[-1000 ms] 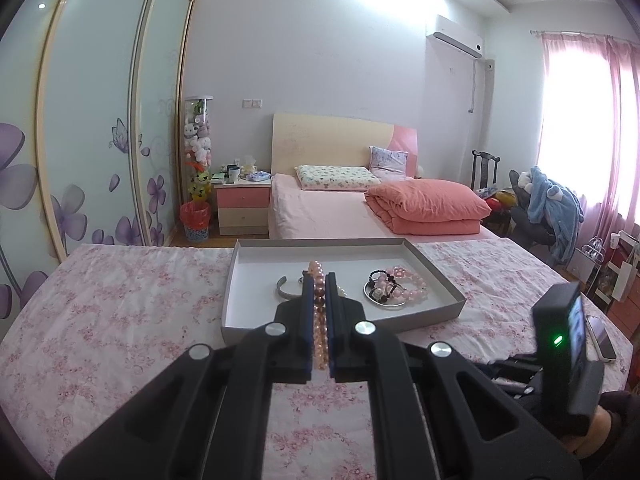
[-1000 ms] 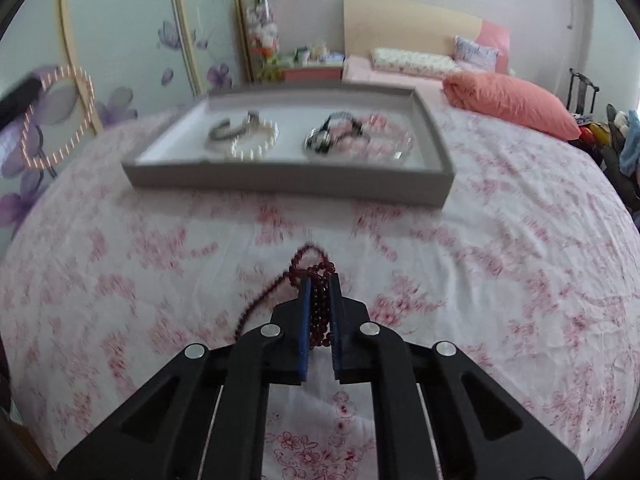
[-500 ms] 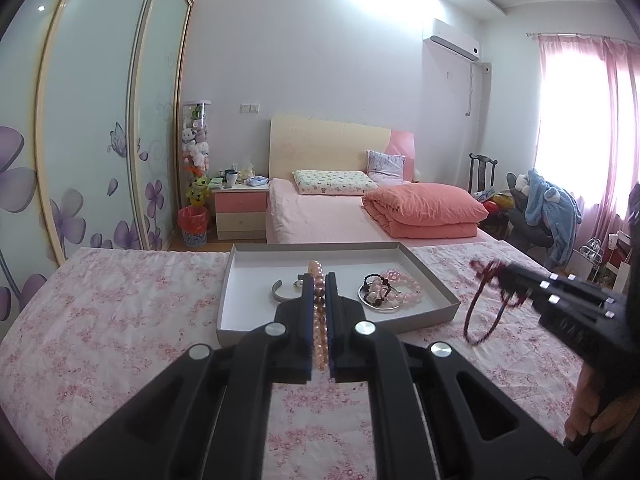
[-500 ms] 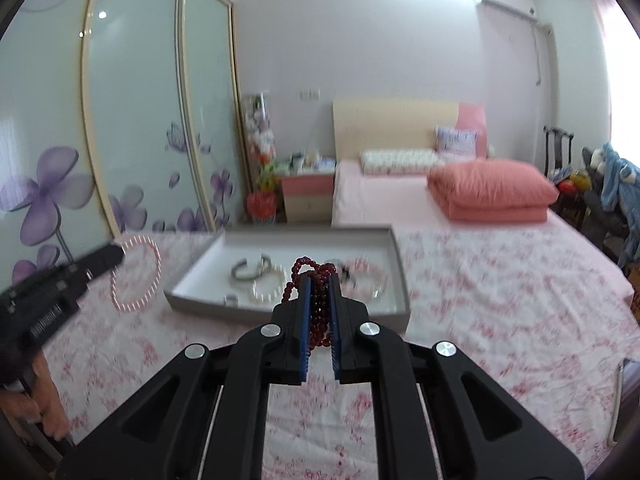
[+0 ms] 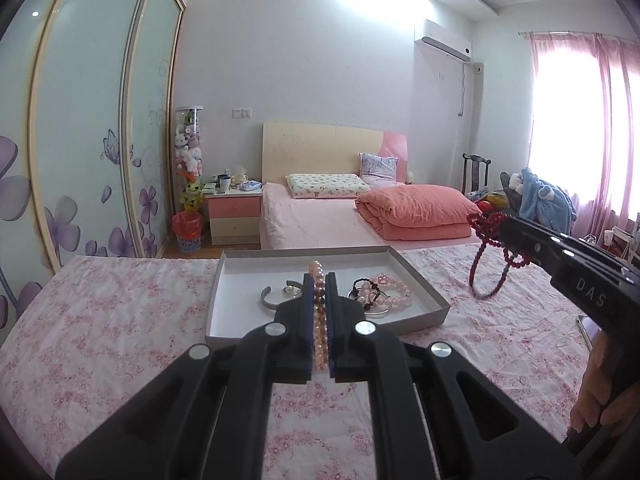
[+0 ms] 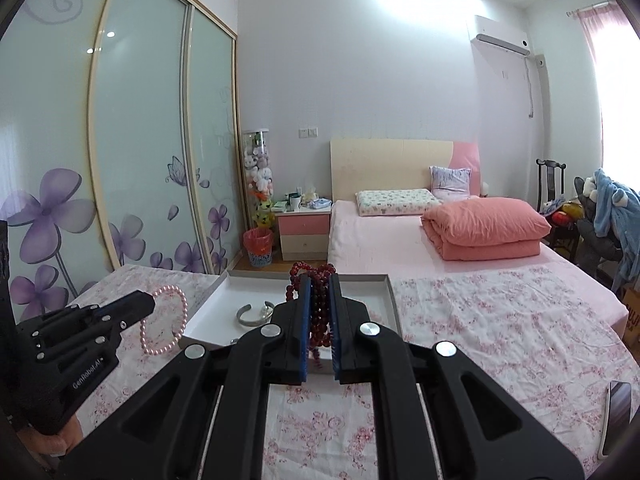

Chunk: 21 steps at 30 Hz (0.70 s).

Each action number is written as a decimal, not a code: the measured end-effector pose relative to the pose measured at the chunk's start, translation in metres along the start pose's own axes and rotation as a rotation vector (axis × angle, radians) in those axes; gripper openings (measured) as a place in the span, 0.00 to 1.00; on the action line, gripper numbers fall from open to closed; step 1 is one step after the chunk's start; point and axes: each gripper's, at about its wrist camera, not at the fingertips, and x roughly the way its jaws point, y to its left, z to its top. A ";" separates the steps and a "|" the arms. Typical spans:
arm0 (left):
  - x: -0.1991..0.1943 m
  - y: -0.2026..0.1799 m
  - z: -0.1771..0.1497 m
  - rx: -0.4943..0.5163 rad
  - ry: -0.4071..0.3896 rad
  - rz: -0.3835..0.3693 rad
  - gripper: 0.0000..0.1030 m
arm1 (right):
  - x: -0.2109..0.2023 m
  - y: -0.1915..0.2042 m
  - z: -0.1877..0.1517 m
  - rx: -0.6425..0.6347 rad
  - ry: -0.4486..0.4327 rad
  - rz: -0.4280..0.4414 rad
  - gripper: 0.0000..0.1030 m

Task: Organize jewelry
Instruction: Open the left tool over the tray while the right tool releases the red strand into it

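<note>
Writing: "GenRobot.AI" on left gripper (image 6: pixel 148 304); "DAS" on right gripper (image 5: pixel 502 227).
Fingers: left pinch pink pearl bracelet (image 5: pixel 319 322); right pinch dark red bead string (image 6: pixel 320 306).
Surface: pink floral bedspread (image 5: pixel 120 320), grey tray (image 5: pixel 420 280) at its far edge.
Room: bedroom.

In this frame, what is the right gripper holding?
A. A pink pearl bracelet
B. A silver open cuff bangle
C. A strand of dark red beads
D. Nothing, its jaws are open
C: the right gripper is shut on the strand of dark red beads, which hangs in loops from its tip above the floral bedspread in the left wrist view, well clear of the grey jewelry tray.
</note>
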 end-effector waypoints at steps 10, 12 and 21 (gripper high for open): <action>0.045 0.003 0.018 -0.001 0.027 -0.025 0.06 | 0.046 -0.007 0.021 0.038 -0.010 0.027 0.09; 0.059 0.004 0.022 -0.002 0.033 -0.026 0.06 | 0.062 -0.010 0.022 0.048 0.001 0.025 0.09; 0.126 0.009 0.027 -0.011 0.083 -0.016 0.06 | 0.141 -0.021 0.012 0.078 0.100 0.025 0.09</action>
